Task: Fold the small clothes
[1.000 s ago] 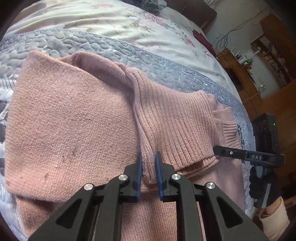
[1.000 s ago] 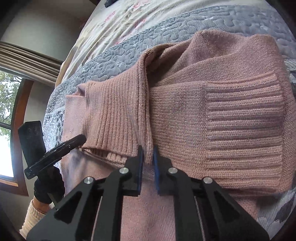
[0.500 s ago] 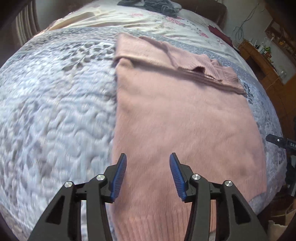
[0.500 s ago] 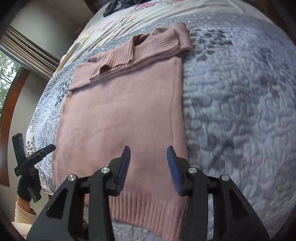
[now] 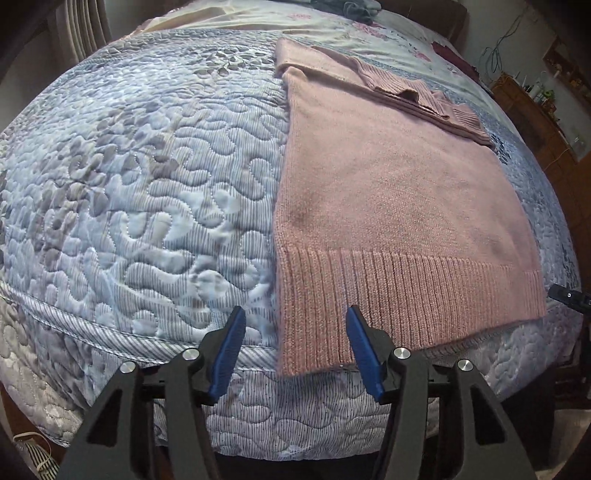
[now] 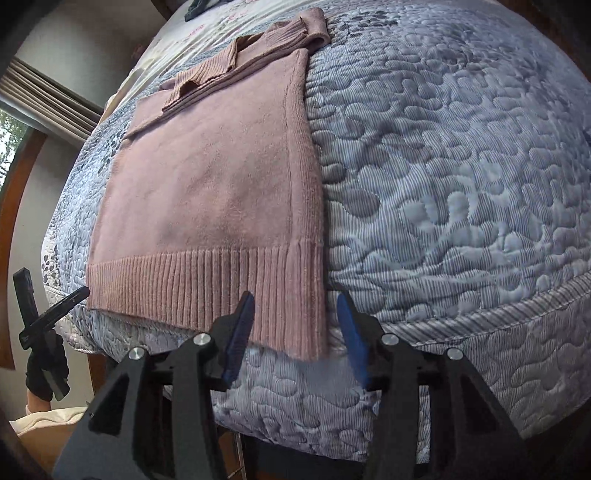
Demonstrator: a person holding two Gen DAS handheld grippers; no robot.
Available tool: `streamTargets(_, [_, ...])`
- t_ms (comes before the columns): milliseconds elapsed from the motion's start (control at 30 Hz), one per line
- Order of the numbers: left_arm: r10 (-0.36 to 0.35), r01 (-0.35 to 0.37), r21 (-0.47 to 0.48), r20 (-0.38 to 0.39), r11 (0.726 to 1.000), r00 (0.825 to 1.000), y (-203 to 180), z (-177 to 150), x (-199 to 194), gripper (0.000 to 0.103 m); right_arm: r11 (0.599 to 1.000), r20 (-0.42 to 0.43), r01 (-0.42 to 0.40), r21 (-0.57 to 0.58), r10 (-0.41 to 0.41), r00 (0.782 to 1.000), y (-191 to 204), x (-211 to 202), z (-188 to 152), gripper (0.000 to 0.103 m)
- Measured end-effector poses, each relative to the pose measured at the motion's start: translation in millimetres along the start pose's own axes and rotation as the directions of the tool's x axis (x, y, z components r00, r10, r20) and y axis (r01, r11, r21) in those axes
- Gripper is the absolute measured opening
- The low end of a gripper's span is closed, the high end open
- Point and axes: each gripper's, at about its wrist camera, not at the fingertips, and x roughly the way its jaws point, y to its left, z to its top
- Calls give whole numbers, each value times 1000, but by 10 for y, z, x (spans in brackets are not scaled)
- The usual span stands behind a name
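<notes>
A pink knit sweater [image 5: 388,192] lies flat on the bed, its sleeves folded across the far end and its ribbed hem [image 5: 388,288] at the near edge. My left gripper [image 5: 293,345] is open, its blue pads straddling the hem's near left corner without touching it. In the right wrist view the same sweater [image 6: 210,177] shows, and my right gripper [image 6: 293,328] is open around the hem's near right corner [image 6: 306,325]. Nothing is held.
A blue-grey quilted bedspread [image 5: 129,184] covers the bed and drops off at the near edge. A floral sheet [image 5: 258,18] and dark clothes lie at the far end. Wooden furniture [image 5: 535,110] stands on the right, a window with curtains [image 6: 44,92] on the left.
Both grippers let go of the folded sleeves, opened and drew back along the sweater to its hem at the bed's near edge.
</notes>
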Motion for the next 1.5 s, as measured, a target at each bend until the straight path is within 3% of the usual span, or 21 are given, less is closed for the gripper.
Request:
streamTargets(367, [-76,74,-57,-26,996,997,-30,2,155,60,999,-30,-35,29,36,999,-82,171,-48,48])
streamTargets(533, [-132,129,-97,-20,987,991,-3,3,194,59,995,-53,-96,20,97,994,-30,270,-68,48])
streamTargets(600, [-144,141,-108,-20,984,989,21,0,188,54,996,-58,-87,20,88,994,-27,304,-55,45])
streamTargets(633, [-151,148,-111,-20,983,988,33,-1,179,46,996,-58,-84,20,85,995,-28,307,-50,43])
streamTargets(667, [-171,168,-118,-19,979,985,43,-3,174,34,996,-58,-84,21,85,995,-31,305,-47,37])
streamTargets(767, [-216,211,-164,-12,964,976,96,-22,179,27,994,-74,-103,32,106,992,-74,313,-54,13])
streamTargets(1033, [-195,189,-159,-26,969,980,93,-53,244,28,991,-66,-127,46,130,989,-153,322,-114,15])
streamTargets(1133, [-180,173,-159,-30,972,983,64,-39,215,27,991,-73,-128,41,131,989,-124,312,-104,11])
streamTargets(1233, [-175,171,-148,-16,974,984,12,-9,168,16,989,-72,-145,39,147,987,-90,235,-91,10])
streamTargets(1267, [-174,171,-147,-9,974,985,11,-1,133,11,985,-66,-166,44,168,983,-89,199,-80,10])
streamTargets(1500, [-292,305,-154,104,940,951,36,266,-243,10,915,19,-388,115,388,921,-96,-133,125,9])
